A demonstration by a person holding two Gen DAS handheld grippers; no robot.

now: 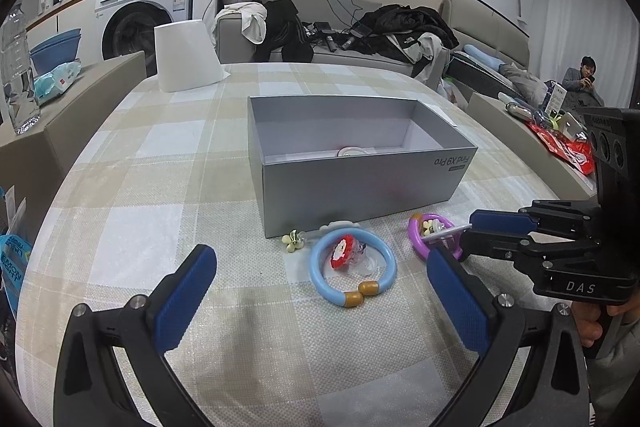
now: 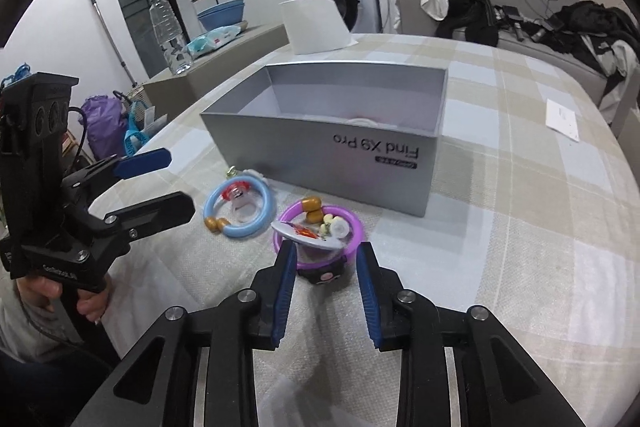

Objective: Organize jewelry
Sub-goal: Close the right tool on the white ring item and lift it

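I am holding my right gripper [image 2: 326,263] low over the counter [image 2: 520,227], its jaws parted either side of the purple bracelet [image 2: 358,227] and touching nothing, so I can close on its near rim. My left gripper [image 1: 320,291] is waiting with its jaws wide apart and empty, facing the blue bracelet [image 1: 386,251]. Both bracelets are lying just in front of the grey box [image 1: 360,183], near the counter's middle, probably so each lift into it is short. Something pale is already lying inside.
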